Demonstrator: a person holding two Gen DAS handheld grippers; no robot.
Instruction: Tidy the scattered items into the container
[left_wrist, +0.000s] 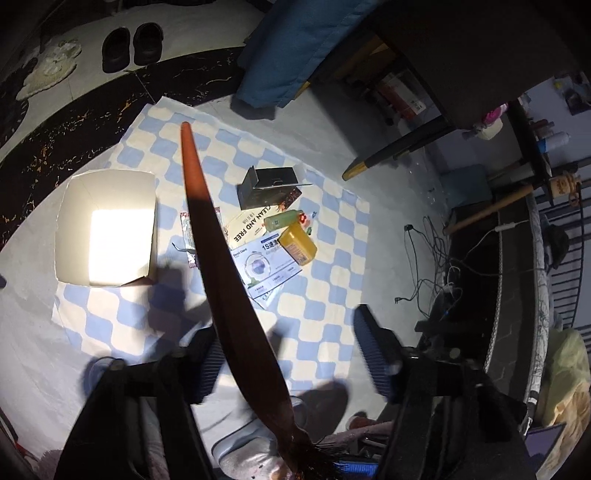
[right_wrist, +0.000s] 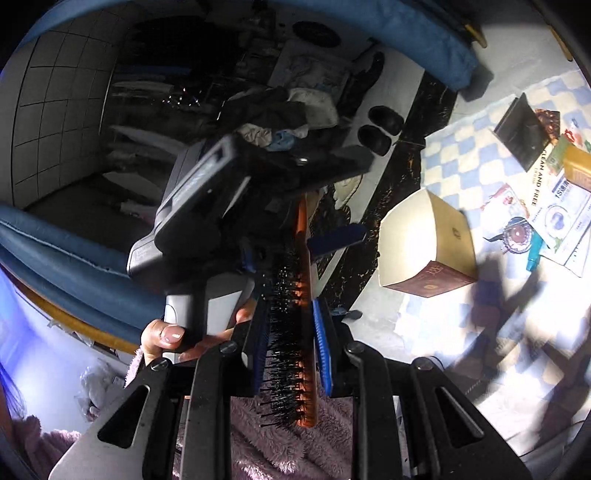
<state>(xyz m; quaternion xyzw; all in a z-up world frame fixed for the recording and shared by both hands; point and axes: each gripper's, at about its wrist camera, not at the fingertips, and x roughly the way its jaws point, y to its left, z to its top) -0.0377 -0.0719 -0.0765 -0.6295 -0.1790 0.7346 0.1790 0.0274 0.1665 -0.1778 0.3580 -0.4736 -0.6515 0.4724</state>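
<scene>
a long orange-brown hairbrush (right_wrist: 301, 317), its black bristles fanned out stiff and fine, sits pinched between the blue ribbed pads (right_wrist: 320, 347) of the right gripper (right_wrist: 291, 332), whose jaws are drawn in close against the brush head. the brush's smooth tapered handle (left_wrist: 214, 243) runs forward between the wide-spread fingers of the left gripper (left_wrist: 288, 354), which grips nothing; its ribbed blue pad (left_wrist: 371, 347) on the right stands well apart from the handle, while the pad on the left lies just beside it, contact not clear. in the right wrist view the left gripper's grey and black body (right_wrist: 207, 206) is tilted above the brush, a bare hand (right_wrist: 162, 336) wrapped around its grip, thumbnail showing.

below lies a soft blue-and-cream checkered cloth (left_wrist: 325, 295) spread over a pale floor. an open cardboard box (left_wrist: 107, 229), squarish and pale inside with a brightly lit floor, rests on the cloth's left part. near the cloth's middle, well apart from the box, a loose heap remains: a yellow plastic box (left_wrist: 297, 240), a small green bottle (left_wrist: 282, 219), a glossy blue-and-white sachet (left_wrist: 266, 269), a round "clean and free" packet (left_wrist: 245, 227) and a dark folded carton (left_wrist: 266, 184). a pair of dark shoes (left_wrist: 133, 46) stands on the tiles beyond.
</scene>
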